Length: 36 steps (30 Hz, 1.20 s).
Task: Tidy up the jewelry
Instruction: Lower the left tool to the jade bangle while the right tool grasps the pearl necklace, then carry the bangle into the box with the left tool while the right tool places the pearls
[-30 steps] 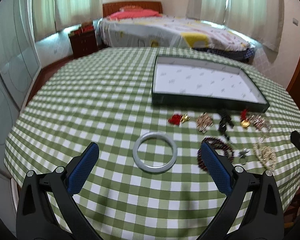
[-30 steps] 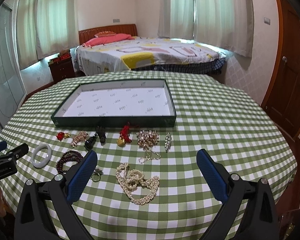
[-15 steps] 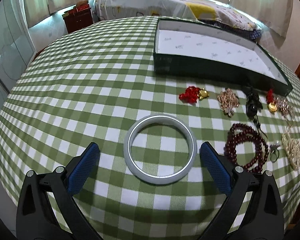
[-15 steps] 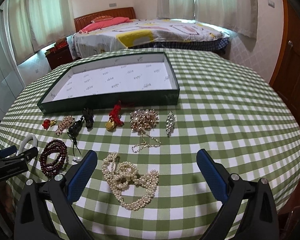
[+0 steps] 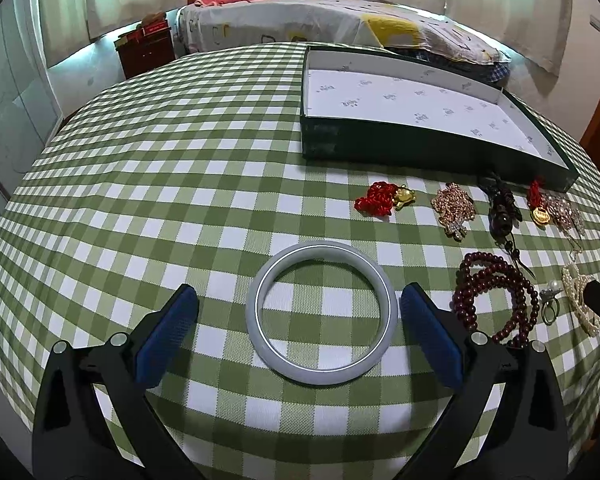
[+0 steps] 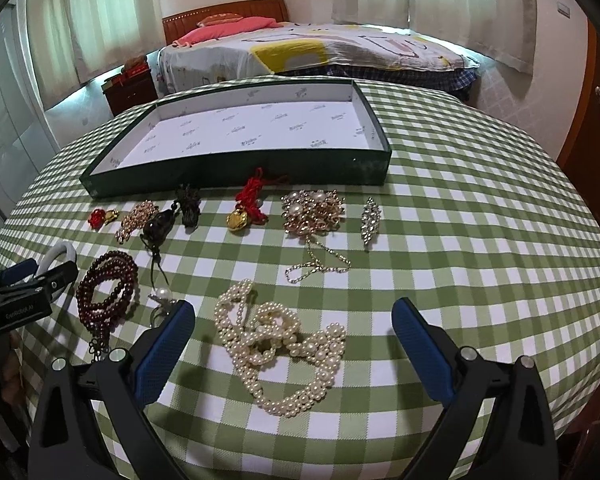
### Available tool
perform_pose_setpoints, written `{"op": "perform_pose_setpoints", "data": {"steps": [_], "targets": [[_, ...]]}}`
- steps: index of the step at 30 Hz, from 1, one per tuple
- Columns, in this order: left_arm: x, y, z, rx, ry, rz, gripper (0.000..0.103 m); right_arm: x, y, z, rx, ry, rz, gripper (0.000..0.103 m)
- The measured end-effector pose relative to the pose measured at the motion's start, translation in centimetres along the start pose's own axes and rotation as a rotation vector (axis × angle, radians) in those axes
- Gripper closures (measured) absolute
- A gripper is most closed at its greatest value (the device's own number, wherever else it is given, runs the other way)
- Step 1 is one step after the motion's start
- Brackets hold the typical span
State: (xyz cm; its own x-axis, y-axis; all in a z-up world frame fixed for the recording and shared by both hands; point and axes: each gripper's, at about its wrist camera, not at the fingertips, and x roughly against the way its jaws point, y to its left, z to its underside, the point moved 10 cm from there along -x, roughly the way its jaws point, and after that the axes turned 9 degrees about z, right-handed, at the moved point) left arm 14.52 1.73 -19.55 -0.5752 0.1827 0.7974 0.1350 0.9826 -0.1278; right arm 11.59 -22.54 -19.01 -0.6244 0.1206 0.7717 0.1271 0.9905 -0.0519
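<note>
A pale jade bangle [image 5: 322,314] lies flat on the checked cloth. My left gripper [image 5: 298,332] is open with one finger on each side of the bangle, not touching it. My right gripper [image 6: 292,346] is open low over a heap of pearl necklaces [image 6: 278,344]. A dark green tray [image 6: 236,166] with a white lining stands behind the jewelry; it also shows in the left wrist view [image 5: 420,144]. A dark red bead bracelet [image 5: 496,300] lies right of the bangle and shows in the right wrist view [image 6: 106,284]. The left gripper shows at the right wrist view's left edge [image 6: 20,292].
A row of small pieces lies in front of the tray: a red knot charm [image 5: 380,199], a gold chain cluster [image 6: 314,210], a dark carved pendant [image 6: 188,205], a crystal brooch [image 6: 370,218], a pearl ring [image 5: 550,300]. The round table's edge [image 6: 572,360] is near. A bed [image 6: 320,52] stands behind.
Both grippers have come down and forward toward the table. The bangle now lies between my left fingers. The pearls now lie between my right fingers.
</note>
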Motion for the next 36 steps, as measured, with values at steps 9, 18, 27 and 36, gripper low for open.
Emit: {"op": "perform_pose_setpoints", "data": {"steps": [9, 18, 27, 36], "targets": [[1.0, -1.2, 0.5, -0.052, -0.024, 0.033, 0.029, 0.8, -0.6, 0.4, -0.012, -0.002, 0.002, 0.016], [1.4, -1.8, 0.7, -0.056, -0.030, 0.038, 0.034, 0.1, 0.4, 1.5, 0.012, 0.047, -0.020, 0.037], [1.6, -1.5, 0.7, -0.052, -0.030, 0.032, 0.034, 0.0, 0.9, 1.4, 0.063, 0.016, 0.007, 0.052], [2.0, -1.3, 0.6, -0.057, -0.039, 0.029, 0.034, 0.4, 1.4, 1.3, 0.052, 0.011, -0.065, 0.086]]}}
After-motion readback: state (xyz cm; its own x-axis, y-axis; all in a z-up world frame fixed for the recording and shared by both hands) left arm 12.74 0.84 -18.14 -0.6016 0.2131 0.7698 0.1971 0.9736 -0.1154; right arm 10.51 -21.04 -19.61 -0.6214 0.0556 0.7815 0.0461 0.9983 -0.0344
